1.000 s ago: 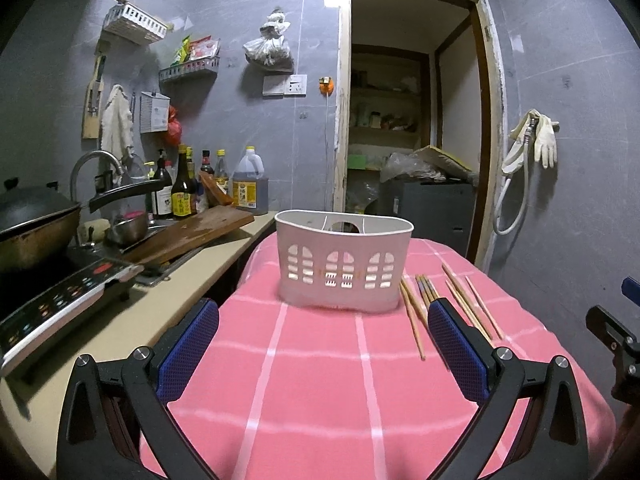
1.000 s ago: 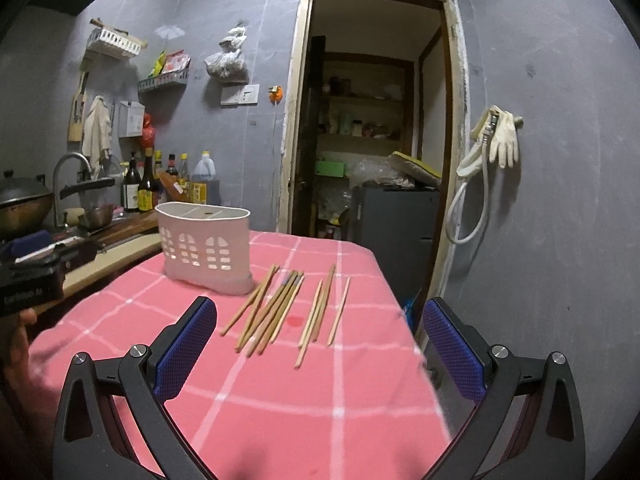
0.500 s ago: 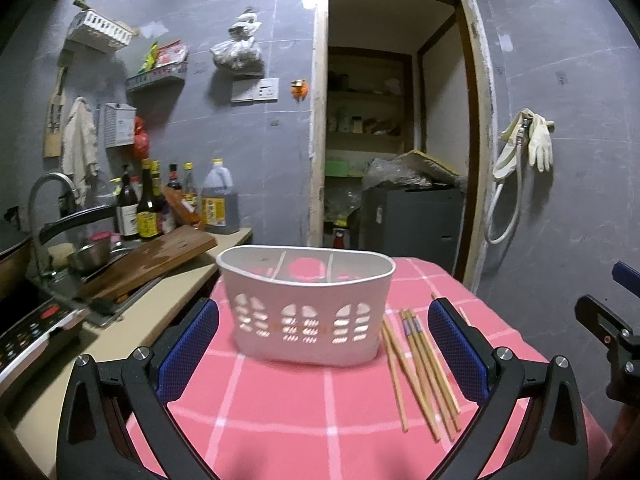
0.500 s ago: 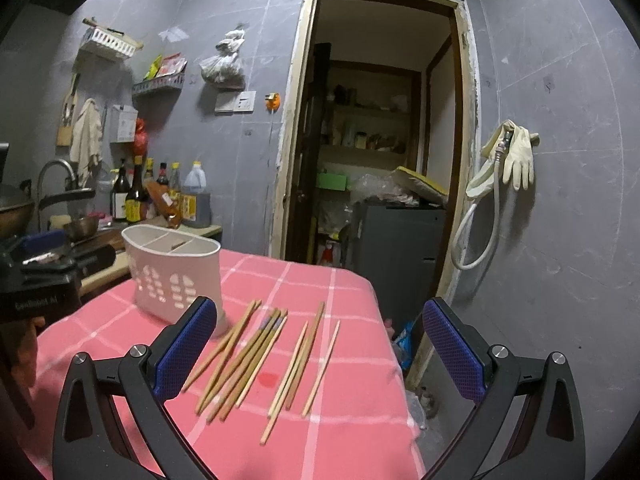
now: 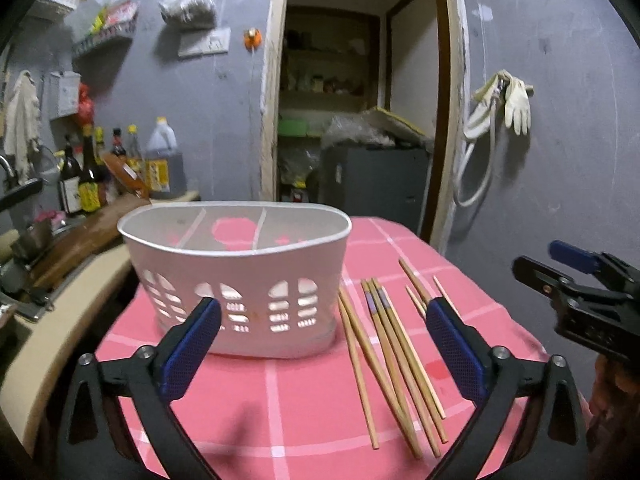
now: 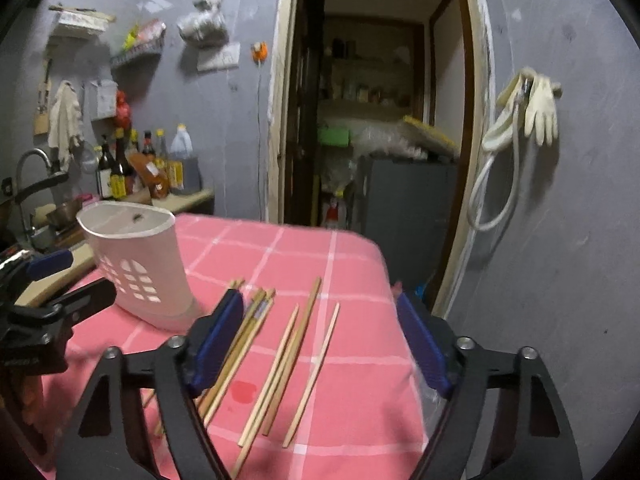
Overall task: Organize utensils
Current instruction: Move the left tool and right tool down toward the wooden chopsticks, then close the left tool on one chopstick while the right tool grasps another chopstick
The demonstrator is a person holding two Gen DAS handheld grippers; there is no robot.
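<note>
- One white caddy (image 5: 240, 280), three compartments, stands left of centre on the pink-clothed counter (image 5: 280, 420).
- Two tools: the left tool (image 5: 322, 354) gapes empty; the right tool (image 6: 320, 344), jaws just narrowing, holds nothing yet.
- About nine chopsticks (image 6: 296, 360) lie centre frame, though overlaps blur the count; pinch one pair mid-length, lift level.

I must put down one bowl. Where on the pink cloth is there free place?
Bare cloth lies in front of the white holder, left of the chopsticks, and on the far side beyond them. Right of the holder is crowded with chopsticks.
</note>
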